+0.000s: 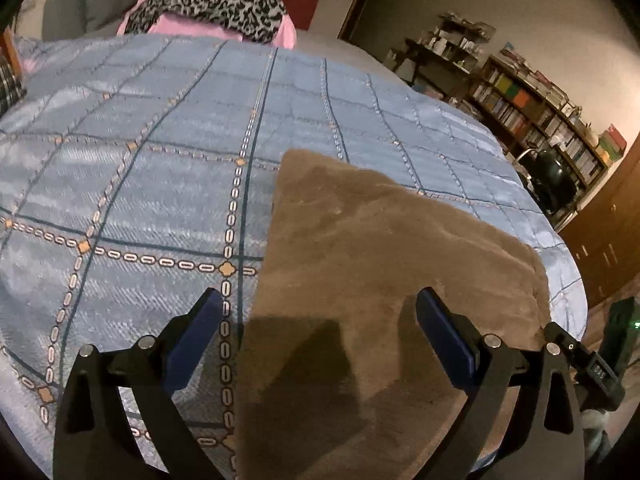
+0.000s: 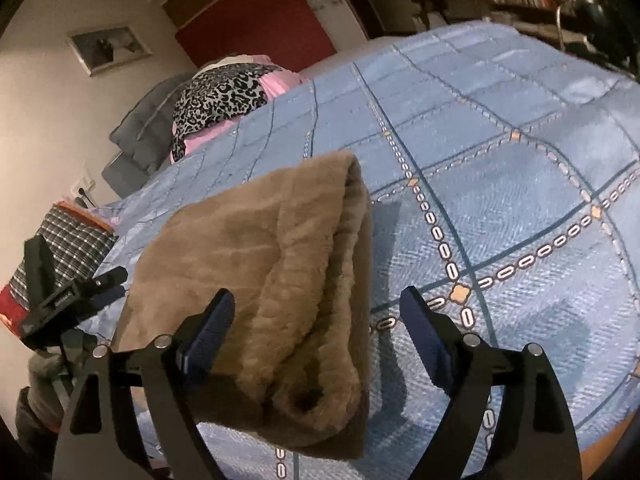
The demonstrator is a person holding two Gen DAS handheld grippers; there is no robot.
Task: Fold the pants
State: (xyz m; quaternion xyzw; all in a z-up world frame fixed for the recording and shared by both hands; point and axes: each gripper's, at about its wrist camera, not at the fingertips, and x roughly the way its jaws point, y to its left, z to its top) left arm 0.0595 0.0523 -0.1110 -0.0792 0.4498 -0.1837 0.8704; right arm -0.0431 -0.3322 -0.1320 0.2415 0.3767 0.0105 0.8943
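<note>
The brown fleece pants [image 1: 384, 264] lie folded on the blue patterned bedspread [image 1: 160, 184]. In the left wrist view my left gripper [image 1: 320, 316] is open over the pants' near left edge, holding nothing. In the right wrist view the pants [image 2: 264, 264] lie as a thick folded bundle with its fold along the right side. My right gripper [image 2: 316, 316] is open above the bundle's near end, holding nothing. The left gripper [image 2: 76, 288] shows at the left of the right wrist view, beside the pants.
A leopard-print and pink pile [image 1: 208, 0] and a grey cushion [image 2: 148, 128] sit at the bed's far end. A plaid cloth [image 2: 68, 244] lies at the left. Bookshelves [image 1: 536, 108] and a dark chair [image 1: 552, 180] stand beyond the bed's right edge.
</note>
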